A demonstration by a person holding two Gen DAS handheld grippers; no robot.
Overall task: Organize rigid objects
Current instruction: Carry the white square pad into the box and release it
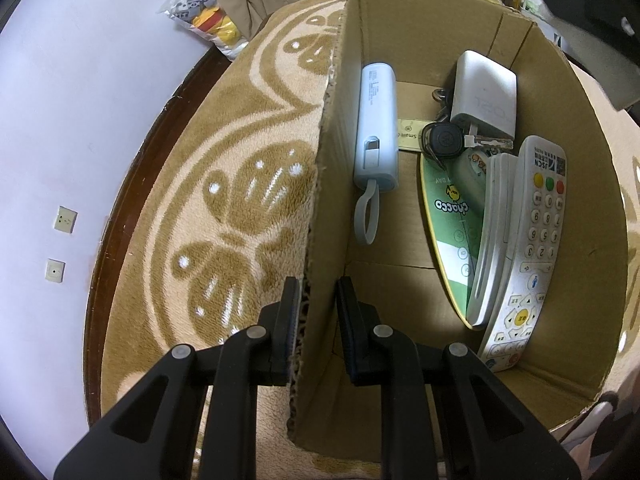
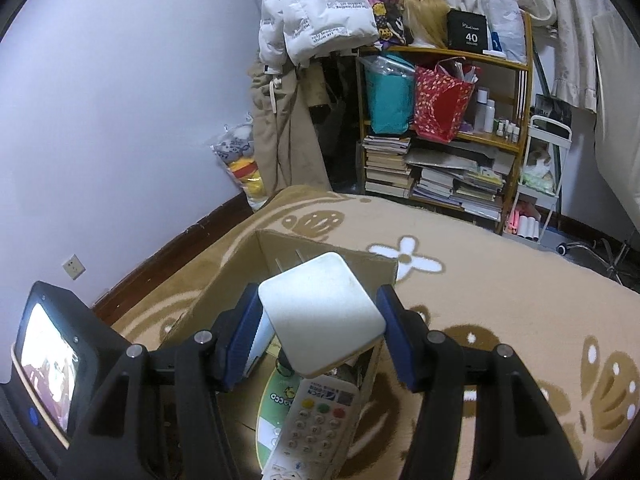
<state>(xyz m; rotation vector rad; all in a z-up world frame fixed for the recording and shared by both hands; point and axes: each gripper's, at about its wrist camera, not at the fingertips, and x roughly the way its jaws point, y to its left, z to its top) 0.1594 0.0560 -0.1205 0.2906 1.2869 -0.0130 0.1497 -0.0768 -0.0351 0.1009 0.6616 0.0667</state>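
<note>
Bracing the cardboard box (image 1: 320,184), the left gripper (image 1: 318,304) is being clamped on its wall for steadiness. The white charger (image 2: 324,312) is being held between the right gripper (image 2: 320,320) fingers, above the box.

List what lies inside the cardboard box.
Inside the cardboard box: power bank, white charger, car key, green card, white remote, silver remote. What the green card covers is hidden.

We read "JSCN" on the white remote control (image 1: 524,248), whose keys carry digits 0 to 9. The green card (image 1: 448,216) says "chocco" and "DAY". A black box (image 2: 467,29) on the shelf shows "40".
</note>
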